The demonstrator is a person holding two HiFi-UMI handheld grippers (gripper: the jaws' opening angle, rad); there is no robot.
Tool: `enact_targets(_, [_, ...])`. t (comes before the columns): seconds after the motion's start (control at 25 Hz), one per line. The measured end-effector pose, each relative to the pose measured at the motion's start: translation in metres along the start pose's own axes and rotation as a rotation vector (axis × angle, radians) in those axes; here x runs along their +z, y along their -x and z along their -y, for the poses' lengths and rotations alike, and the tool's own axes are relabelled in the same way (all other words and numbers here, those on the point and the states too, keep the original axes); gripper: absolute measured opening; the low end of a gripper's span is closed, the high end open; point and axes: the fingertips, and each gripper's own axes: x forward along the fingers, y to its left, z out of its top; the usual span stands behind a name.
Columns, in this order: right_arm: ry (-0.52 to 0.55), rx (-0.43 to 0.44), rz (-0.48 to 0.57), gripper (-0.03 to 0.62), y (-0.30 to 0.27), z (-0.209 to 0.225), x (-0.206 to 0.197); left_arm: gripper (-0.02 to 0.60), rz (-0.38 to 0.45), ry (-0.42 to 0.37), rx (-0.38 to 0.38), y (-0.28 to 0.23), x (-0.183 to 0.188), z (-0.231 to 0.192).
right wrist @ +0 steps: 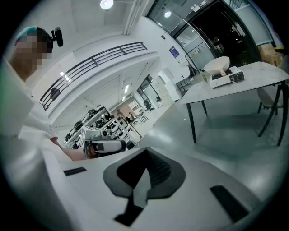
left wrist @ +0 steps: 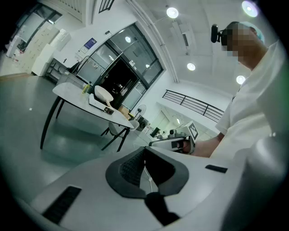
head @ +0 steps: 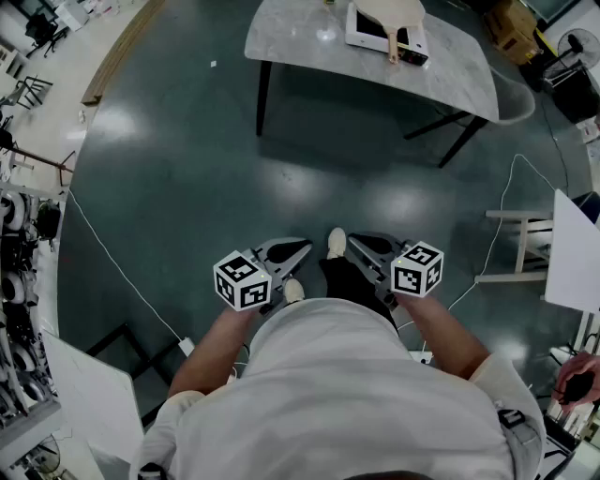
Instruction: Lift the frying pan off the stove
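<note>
The pan (head: 389, 14) sits on the stove (head: 373, 37), a white slab at the far right end of a grey table (head: 300, 42) across the dark floor (head: 187, 169), its pale handle pointing toward the near side. Both grippers are well apart from it, held low and close to the person's body at the near side of the scene. The left gripper (head: 302, 247) has its jaws closed together with nothing between them, and the right gripper (head: 354, 240) is the same, closed and empty. They hang side by side, tips angled toward each other, with one shoe (head: 336, 242) showing between them. A white cable (head: 112, 262) runs over the floor at left.
</note>
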Motion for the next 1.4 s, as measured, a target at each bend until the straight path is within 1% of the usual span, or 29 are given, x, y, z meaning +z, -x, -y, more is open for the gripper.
enact_targets(0.2, [-0.013, -0.011, 0.019, 0.005, -0.009, 0.053, 0.042, 0.02, -0.017, -0.019, -0.013, -0.045, 0.038, -0.034])
enact_targets(0.36, [-0.008, -0.007, 0.046, 0.003, -0.014, 0.104, 0.1, 0.02, -0.034, -0.006, -0.012, -0.086, 0.089, -0.065])
enact_targets(0.48, [-0.014, 0.009, 0.076, 0.004, -0.015, 0.138, 0.142, 0.02, -0.051, -0.017, -0.006, -0.121, 0.129, -0.089])
enact_targets(0.6, [-0.021, 0.028, 0.107, 0.006, -0.008, 0.171, 0.176, 0.021, -0.043, -0.022, 0.006, -0.158, 0.165, -0.109])
enact_targets(0.72, [-0.04, 0.031, 0.145, 0.009, 0.002, 0.205, 0.198, 0.021, -0.021, -0.011, 0.002, -0.192, 0.191, -0.122])
enact_targets(0.84, [-0.066, 0.021, 0.163, 0.066, 0.008, 0.232, 0.214, 0.021, -0.021, 0.0, 0.0, -0.22, 0.211, -0.137])
enact_targets(0.96, [-0.106, -0.006, 0.18, 0.09, 0.013, 0.257, 0.227, 0.021, -0.023, 0.027, -0.017, -0.241, 0.231, -0.152])
enact_targets(1.12, [-0.159, -0.033, 0.199, 0.137, 0.011, 0.29, 0.245, 0.025, 0.001, 0.058, -0.036, -0.264, 0.263, -0.18])
enact_targets(1.16, [-0.171, -0.04, 0.201, 0.14, 0.01, 0.298, 0.249, 0.028, 0.001, 0.066, -0.047, -0.272, 0.269, -0.188])
enact_targets(1.2, [-0.184, -0.05, 0.202, 0.147, 0.009, 0.306, 0.251, 0.035, 0.0, 0.077, -0.063, -0.28, 0.275, -0.195])
enact_targets(1.28, [-0.206, -0.068, 0.2, 0.17, 0.004, 0.325, 0.258, 0.07, 0.003, 0.104, -0.093, -0.297, 0.289, -0.214])
enact_targets(1.4, [-0.24, -0.093, 0.21, 0.196, -0.01, 0.357, 0.278, 0.091, 0.012, 0.153, -0.129, -0.322, 0.312, -0.252])
